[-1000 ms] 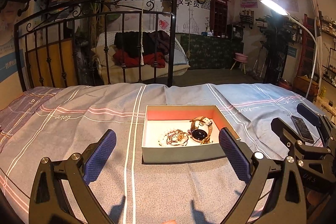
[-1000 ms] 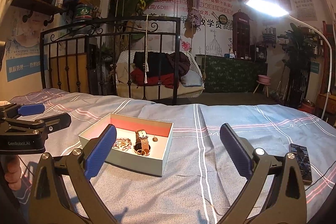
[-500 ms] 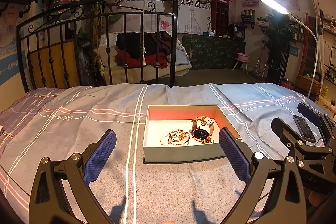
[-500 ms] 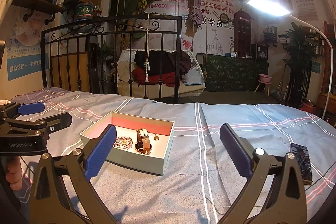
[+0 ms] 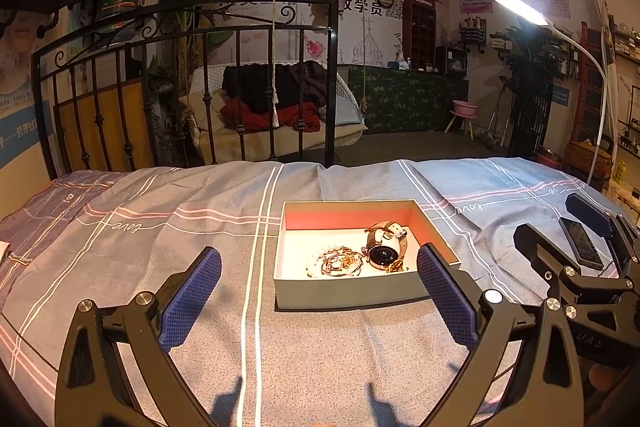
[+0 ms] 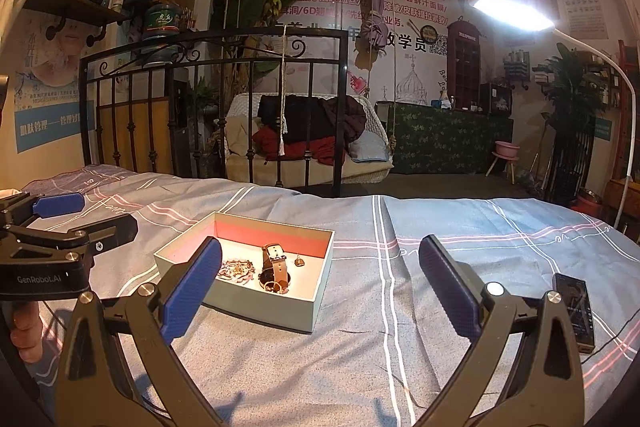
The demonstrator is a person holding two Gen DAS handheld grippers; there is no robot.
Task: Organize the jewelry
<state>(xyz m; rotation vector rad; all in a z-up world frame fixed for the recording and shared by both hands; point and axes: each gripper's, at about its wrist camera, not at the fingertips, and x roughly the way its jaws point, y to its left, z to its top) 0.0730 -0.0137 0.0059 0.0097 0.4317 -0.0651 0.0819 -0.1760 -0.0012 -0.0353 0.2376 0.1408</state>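
Observation:
An open box (image 5: pixel 352 293) with a pink inside wall lies on the bed; it also shows in the right wrist view (image 6: pixel 276 311). In it lie a watch (image 5: pixel 385 245) with a brown strap, a tangle of bracelets (image 5: pixel 335 261) and a small gold piece. In the right wrist view I see the watch (image 6: pixel 275 269), the bracelets (image 6: pixel 237 271) and a small earring (image 6: pixel 299 261). My left gripper (image 5: pixel 318 289) is open and empty, just short of the box. My right gripper (image 6: pixel 318 285) is open and empty, to the right of the box.
A striped grey-blue bedsheet (image 5: pixel 160 227) covers the bed. A black phone (image 6: pixel 573 311) lies on the sheet at the right. A black iron bed frame (image 5: pixel 188 83) stands behind. A lit lamp (image 6: pixel 512 11) hangs over the right side.
Both views have shifted slightly; the box sits a little lower and closer in the left wrist view. Both grippers stay open and the jewelry has not moved.

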